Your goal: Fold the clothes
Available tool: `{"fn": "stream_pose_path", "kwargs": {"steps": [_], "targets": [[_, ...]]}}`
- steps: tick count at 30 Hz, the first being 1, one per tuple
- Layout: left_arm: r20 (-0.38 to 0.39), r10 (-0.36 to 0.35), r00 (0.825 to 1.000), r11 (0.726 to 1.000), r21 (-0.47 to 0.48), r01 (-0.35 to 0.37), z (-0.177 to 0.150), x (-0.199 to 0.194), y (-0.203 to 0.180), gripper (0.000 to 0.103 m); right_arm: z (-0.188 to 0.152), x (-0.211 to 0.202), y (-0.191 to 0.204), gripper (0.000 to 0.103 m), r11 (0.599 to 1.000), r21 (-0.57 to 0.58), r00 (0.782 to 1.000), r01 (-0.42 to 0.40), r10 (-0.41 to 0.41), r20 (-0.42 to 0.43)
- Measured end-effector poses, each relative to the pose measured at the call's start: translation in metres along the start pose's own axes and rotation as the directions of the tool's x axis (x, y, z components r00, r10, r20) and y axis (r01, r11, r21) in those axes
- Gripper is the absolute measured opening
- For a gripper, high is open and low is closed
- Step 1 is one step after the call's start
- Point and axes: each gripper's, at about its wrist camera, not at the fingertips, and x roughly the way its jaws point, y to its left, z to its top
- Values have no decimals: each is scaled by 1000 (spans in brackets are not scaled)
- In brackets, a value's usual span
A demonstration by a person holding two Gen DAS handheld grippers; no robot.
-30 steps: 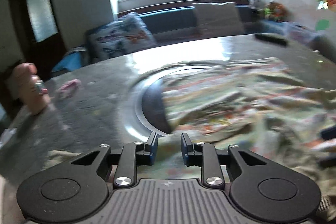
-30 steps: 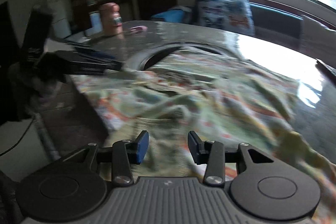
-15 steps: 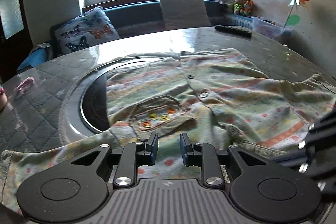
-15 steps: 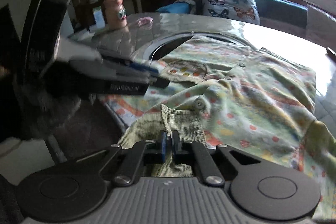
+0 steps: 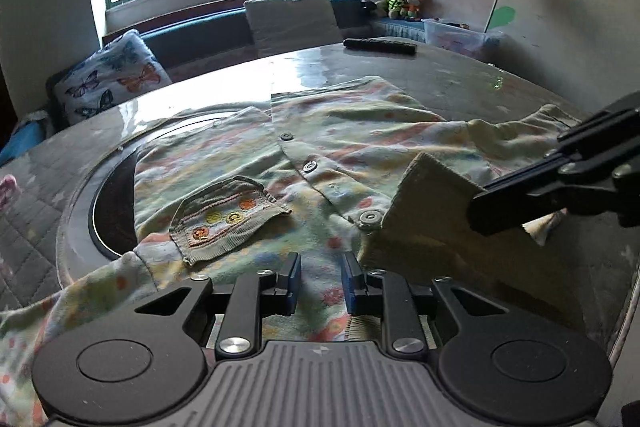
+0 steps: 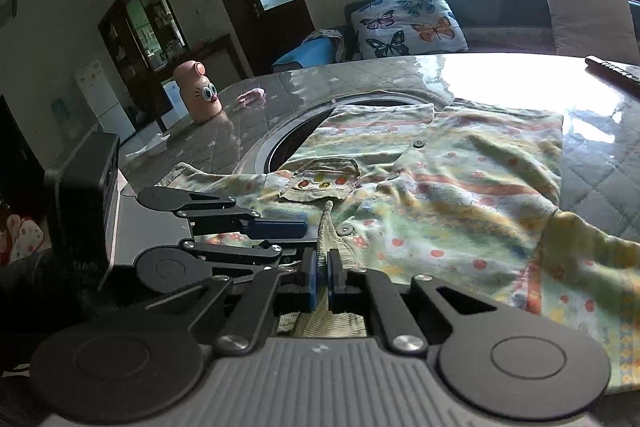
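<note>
A child's patterned button shirt [image 5: 360, 147] lies front up and spread across the round table, its corduroy pocket [image 5: 228, 219] toward the left. My right gripper [image 6: 320, 275] is shut on the shirt's corduroy collar [image 6: 326, 223], which stands up between the pads. The left wrist view shows that collar flap [image 5: 424, 199] raised off the shirt by the right gripper [image 5: 480, 211] coming in from the right. My left gripper [image 5: 323, 283] hovers low over the shirt's near edge beside the collar. Its jaws stand a narrow gap apart, and the pads do not press on the fabric under them.
The grey marbled table [image 5: 460, 83] has a sunken round ring [image 5: 80, 211] partly under the shirt. A black remote [image 5: 380, 46] lies at the far edge. A pink bottle with eyes [image 6: 198, 93] stands at the far left. Cushions and a bench lie beyond the table.
My right gripper went from open to shut on the corduroy collar and has raised it. The left gripper has shifted over the shirt's near edge, its gap unchanged. The shirt now lies still.
</note>
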Motion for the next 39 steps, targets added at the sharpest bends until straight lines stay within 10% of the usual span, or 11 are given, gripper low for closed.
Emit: {"fn": "stream_pose_path", "kwargs": {"steps": [21, 28, 39], "targets": [[22, -26, 999, 999, -34, 27, -21, -30, 11, 25, -2, 12, 23, 11, 992, -81, 994, -100, 95, -61], [78, 8, 997, 997, -71, -3, -12, -52, 25, 25, -5, 30, 18, 11, 988, -154, 997, 27, -38, -65], [62, -123, 991, 992, -13, 124, 0, -27, -2, 25, 1, 31, 4, 13, 984, -165, 993, 66, -81, -82]]}}
